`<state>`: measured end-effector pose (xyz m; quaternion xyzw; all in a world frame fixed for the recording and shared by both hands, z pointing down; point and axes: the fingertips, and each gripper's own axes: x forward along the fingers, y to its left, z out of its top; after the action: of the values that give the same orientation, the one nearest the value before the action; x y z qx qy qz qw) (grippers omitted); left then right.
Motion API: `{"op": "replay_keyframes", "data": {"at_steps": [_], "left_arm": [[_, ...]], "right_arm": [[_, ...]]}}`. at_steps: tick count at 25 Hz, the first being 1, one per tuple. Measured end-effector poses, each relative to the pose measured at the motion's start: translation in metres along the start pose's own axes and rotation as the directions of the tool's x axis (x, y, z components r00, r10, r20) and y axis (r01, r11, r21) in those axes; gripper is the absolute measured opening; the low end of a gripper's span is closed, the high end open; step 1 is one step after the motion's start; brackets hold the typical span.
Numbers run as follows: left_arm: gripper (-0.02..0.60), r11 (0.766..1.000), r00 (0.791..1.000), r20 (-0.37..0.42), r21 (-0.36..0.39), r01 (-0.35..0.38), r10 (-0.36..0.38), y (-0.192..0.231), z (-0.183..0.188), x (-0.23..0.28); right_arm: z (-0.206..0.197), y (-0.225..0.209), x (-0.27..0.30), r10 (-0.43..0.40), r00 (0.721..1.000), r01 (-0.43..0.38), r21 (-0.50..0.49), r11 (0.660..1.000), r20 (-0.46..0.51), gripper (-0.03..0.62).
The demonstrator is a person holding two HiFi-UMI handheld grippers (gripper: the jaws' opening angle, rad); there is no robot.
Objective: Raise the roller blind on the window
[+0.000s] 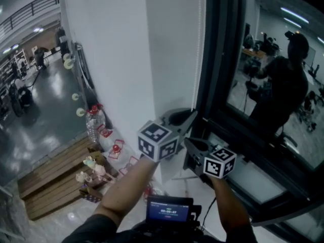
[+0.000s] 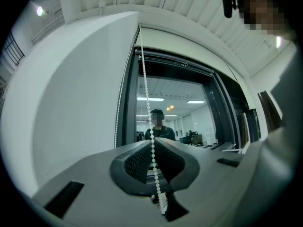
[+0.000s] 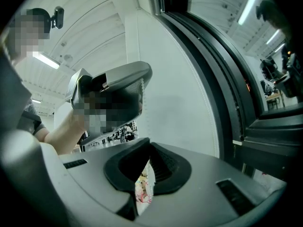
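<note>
Left tongs [image 2: 152, 144]: pressed together on the bead chain [image 2: 146, 91], which runs up to the top corner of the window [image 2: 194, 112].
Right tongs [image 3: 144, 150]: pressed together, nothing between them, just beside the other pair.
Roller blind [image 2: 176, 64]: at the window's top; glass below uncovered.

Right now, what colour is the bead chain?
White. The bead chain shows best in the left gripper view.
</note>
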<state>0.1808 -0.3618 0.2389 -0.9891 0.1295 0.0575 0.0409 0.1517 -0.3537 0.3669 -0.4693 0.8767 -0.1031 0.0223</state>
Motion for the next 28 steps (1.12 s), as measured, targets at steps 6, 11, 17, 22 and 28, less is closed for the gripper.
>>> {"op": "replay_keyframes", "data": {"at_steps": [6, 11, 17, 22, 28], "left_arm": [[0.011, 1.000, 1.000, -0.001, 0.001, -0.013, 0.013, 0.004, -0.005, -0.003], [0.011, 1.000, 1.000, -0.007, 0.016, -0.002, 0.002, 0.002, -0.005, -0.003], [0.011, 1.000, 1.000, -0.005, 0.010, -0.014, 0.014, 0.003, -0.006, -0.006], [0.012, 1.000, 1.000, 0.022, 0.021, 0.022, -0.022, -0.002, 0.005, -0.007], [0.031, 0.998, 0.998, 0.057, 0.048, -0.036, 0.033, 0.003, 0.007, -0.015]], "right_arm": [[-0.005, 0.001, 0.002, 0.003, 1.000, -0.003, 0.011, 1.000, -0.001, 0.003], [-0.005, 0.000, 0.004, 0.007, 1.000, -0.007, 0.011, 1.000, 0.003, 0.003], [-0.007, 0.003, 0.003, 0.009, 1.000, -0.009, 0.017, 1.000, -0.001, 0.003], [0.001, 0.004, 0.000, -0.008, 1.000, 0.008, 0.001, 1.000, 0.015, 0.005], [0.007, -0.004, -0.004, -0.043, 0.998, 0.043, 0.003, 0.999, 0.035, 0.005]]}}
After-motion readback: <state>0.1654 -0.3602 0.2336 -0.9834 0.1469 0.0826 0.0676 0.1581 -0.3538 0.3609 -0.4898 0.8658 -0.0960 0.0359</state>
